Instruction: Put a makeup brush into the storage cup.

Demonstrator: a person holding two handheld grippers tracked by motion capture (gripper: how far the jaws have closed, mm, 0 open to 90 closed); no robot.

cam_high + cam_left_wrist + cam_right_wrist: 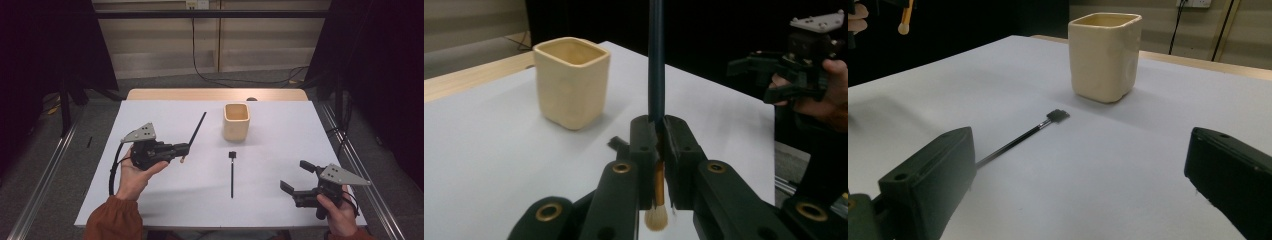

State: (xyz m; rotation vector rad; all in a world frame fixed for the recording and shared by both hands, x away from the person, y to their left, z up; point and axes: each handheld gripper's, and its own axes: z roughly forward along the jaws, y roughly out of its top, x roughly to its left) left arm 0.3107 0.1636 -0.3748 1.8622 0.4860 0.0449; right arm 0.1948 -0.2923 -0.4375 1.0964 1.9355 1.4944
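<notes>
Left gripper (184, 148): clamped tight on a thin brush (196, 131); jaws pressed against its shaft just above the gold ferrule, seen close in the left gripper view.
Held brush: dark handle running up and away toward the far left of the cup; pale bristle tuft (656, 218) hanging below the jaws; lifted clear of the table.
Left hand (134, 175): wrapped under the gripper body, rust-coloured sleeve (112, 220) at the bottom edge.
Right gripper (296, 177): jaws spread wide, nothing between them; hovering over the near right part of the table.
Right hand (336, 212): gripping the handle near the table's near right corner.
Second brush (232, 172): flat on the white surface between the two grippers, dark head (1058, 115) toward the cup, handle toward the person.
Cup (236, 121): cream, squarish, upright, open top; beyond the lying brush, apart from it.
Table (280, 200): white top, wooden strip (215, 94) along the far edge.
</notes>
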